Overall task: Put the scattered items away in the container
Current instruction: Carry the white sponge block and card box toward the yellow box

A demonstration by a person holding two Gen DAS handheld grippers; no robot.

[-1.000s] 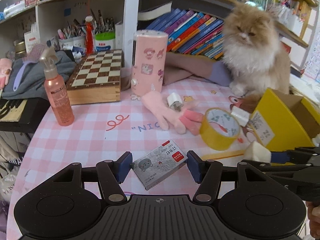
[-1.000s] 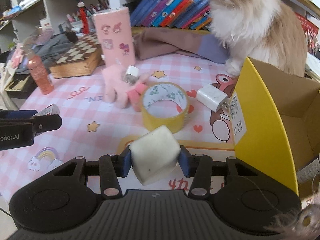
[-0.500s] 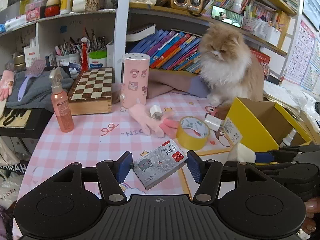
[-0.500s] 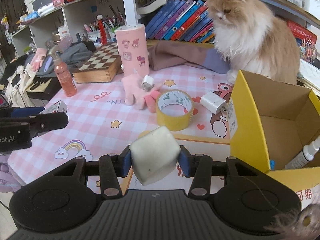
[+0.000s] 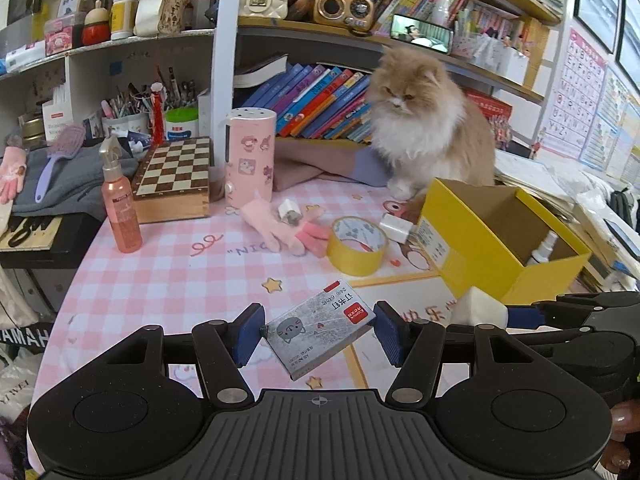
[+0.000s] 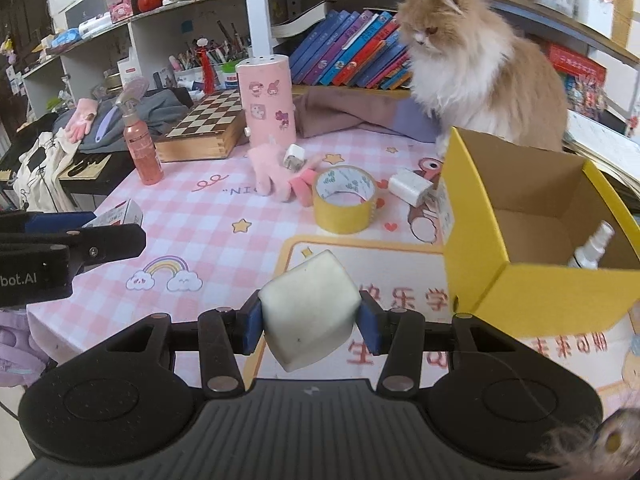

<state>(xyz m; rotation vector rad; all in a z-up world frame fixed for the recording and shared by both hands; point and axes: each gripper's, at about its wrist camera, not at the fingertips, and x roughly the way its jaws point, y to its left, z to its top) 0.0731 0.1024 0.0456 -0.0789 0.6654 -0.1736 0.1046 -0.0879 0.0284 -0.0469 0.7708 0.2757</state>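
Yellow box point(image 6: 472, 248) sits right on bench point(image 6: 224, 240), both loads lifted mid-carry: left claw point(image 5: 318, 334) grips staple pack point(image 5: 320, 326), right claw point(image 6: 310, 322) grips white cube point(image 6: 308, 308); next, likely swing each over box opening and release.

Both wrist views look forward, low above the table point(image 5: 168, 280), sharing the yellow box point(image 6: 532, 280).

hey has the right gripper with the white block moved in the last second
Yes. The right gripper, shut on the white block, has risen and pulled back: the yellow box now shows its open top and sits farther off.
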